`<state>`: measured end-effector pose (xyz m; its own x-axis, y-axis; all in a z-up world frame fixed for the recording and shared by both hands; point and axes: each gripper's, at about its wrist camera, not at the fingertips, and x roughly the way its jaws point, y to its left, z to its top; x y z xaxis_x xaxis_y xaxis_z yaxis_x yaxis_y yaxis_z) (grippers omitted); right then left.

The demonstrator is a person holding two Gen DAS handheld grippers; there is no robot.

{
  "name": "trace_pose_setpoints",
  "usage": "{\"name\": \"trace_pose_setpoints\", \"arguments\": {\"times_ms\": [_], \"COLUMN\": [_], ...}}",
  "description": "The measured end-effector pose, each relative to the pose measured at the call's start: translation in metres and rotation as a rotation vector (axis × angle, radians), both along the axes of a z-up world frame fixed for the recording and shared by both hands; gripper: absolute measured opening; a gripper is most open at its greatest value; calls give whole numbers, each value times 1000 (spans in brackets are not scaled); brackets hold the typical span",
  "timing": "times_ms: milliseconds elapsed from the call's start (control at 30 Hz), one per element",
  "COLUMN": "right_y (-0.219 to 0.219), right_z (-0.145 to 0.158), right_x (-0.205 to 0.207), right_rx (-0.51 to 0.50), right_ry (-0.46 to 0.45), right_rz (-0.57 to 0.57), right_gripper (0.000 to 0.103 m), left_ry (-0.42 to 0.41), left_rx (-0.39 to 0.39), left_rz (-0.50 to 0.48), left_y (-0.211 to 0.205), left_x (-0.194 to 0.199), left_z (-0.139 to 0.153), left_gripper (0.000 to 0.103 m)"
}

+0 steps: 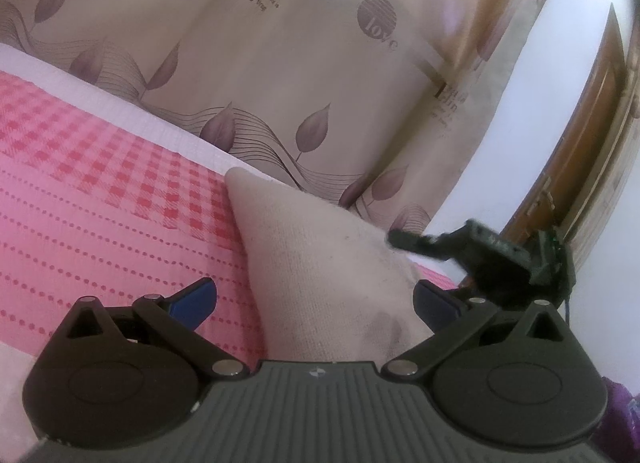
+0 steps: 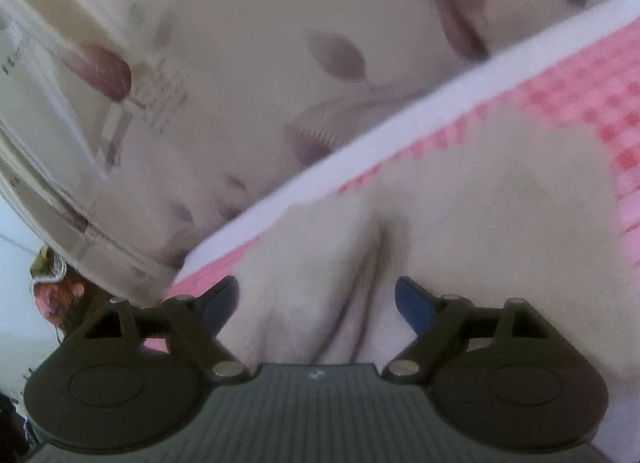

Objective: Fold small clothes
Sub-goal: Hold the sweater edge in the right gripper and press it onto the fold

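Observation:
A small beige garment (image 1: pixel 320 247) lies on the pink checked bedcover (image 1: pixel 100 191), one corner standing up in a peak. My left gripper (image 1: pixel 314 303) is open, its blue pads wide apart on either side of the cloth and not pressing on it. At the garment's right edge, one dark finger (image 1: pixel 408 241) of my right gripper reaches over the cloth, blurred. In the right wrist view the garment (image 2: pixel 460 215) shows a soft crease running away from the right gripper (image 2: pixel 316 303). That gripper is open, with cloth lying between its blue pads but not pinched.
A leaf-printed curtain (image 1: pixel 300 63) hangs just behind the bed's white far edge (image 1: pixel 120 103). A white wall (image 1: pixel 520 143) and a wooden door (image 1: pixel 592 123) stand to the right. Something purple (image 1: pixel 620 407) lies at the lower right. Clutter (image 2: pixel 52 287) sits beyond the bed corner.

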<state>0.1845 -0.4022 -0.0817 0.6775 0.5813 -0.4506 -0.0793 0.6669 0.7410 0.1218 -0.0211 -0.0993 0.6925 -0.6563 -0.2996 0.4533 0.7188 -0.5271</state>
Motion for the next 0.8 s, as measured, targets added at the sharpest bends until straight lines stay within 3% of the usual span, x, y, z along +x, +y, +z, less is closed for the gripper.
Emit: {"name": "trace_pose_setpoints", "arguments": {"times_ms": [67, 100, 200, 333, 533, 800], "right_y": [19, 31, 55, 66, 31, -2], "right_z": [-1, -1, 8, 35, 51, 50], "right_x": [-2, -2, -6, -14, -15, -19], "right_rx": [-76, -118, -226, -409, -448, -505], "right_ry": [-21, -20, -68, -163, -158, -124], "right_rz": [49, 74, 68, 26, -47, -80], "right_gripper": [58, 38, 20, 16, 15, 15], "left_ry": [3, 5, 8, 12, 17, 28], "left_rx": [-2, -3, -2, -2, -3, -6], "left_rz": [2, 3, 5, 11, 15, 26], "left_y": [0, 0, 1, 0, 1, 1], "left_x": [0, 1, 1, 1, 2, 3], "left_z": [0, 0, -1, -1, -1, -2], "left_gripper": [103, 103, 103, 103, 103, 103]}}
